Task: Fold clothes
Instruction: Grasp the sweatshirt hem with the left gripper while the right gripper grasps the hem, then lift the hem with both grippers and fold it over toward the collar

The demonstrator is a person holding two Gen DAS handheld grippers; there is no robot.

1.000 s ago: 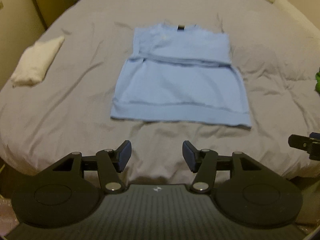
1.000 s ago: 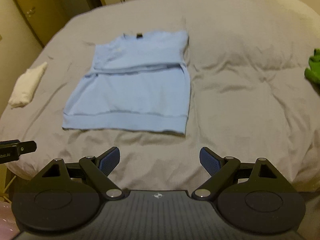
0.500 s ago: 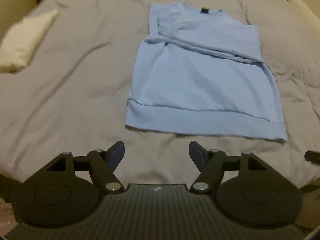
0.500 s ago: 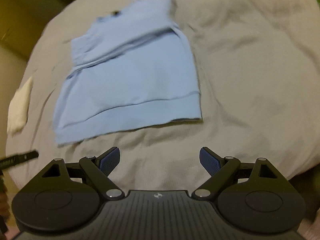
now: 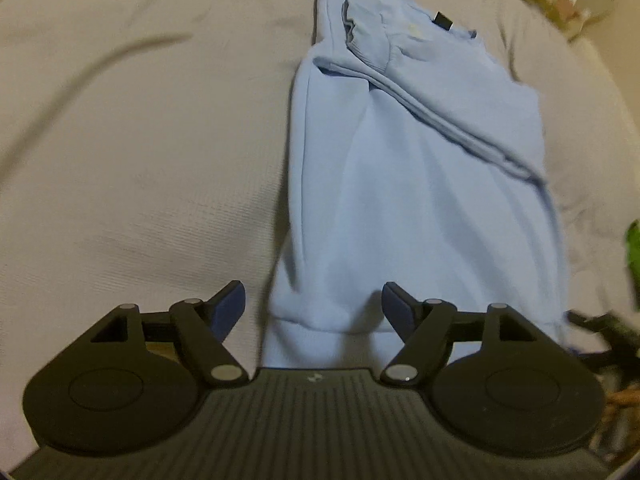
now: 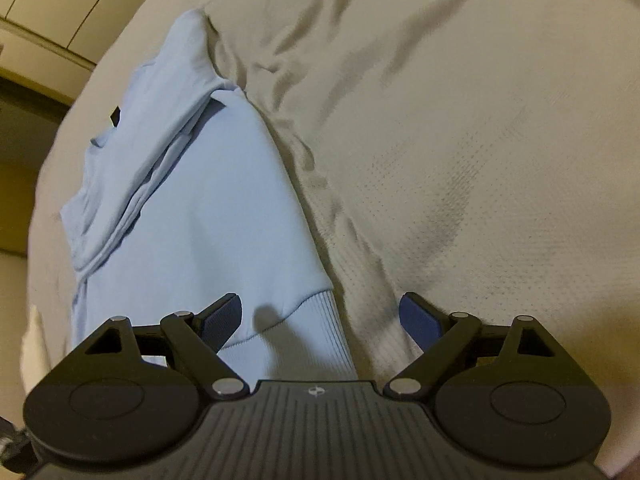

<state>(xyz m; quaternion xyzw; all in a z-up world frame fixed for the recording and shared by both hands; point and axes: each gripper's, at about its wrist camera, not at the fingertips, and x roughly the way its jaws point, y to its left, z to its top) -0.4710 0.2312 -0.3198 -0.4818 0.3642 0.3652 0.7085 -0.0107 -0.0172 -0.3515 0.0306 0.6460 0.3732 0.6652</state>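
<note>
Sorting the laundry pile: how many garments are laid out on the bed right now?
1: a light blue ribbed-hem sweatshirt lies flat on the grey bedspread, hem toward both open grippers. A green object at the frame's right edge may be another; too cropped to tell.

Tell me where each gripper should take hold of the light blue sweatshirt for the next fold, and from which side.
Grip the sweatshirt at its ribbed hem, the edge nearest both grippers, probably one bottom corner each. The left gripper already straddles the left corner and the right gripper the right corner, both open. Come in low from the near edge of the bed; the sleeves lie folded across the chest.
</note>
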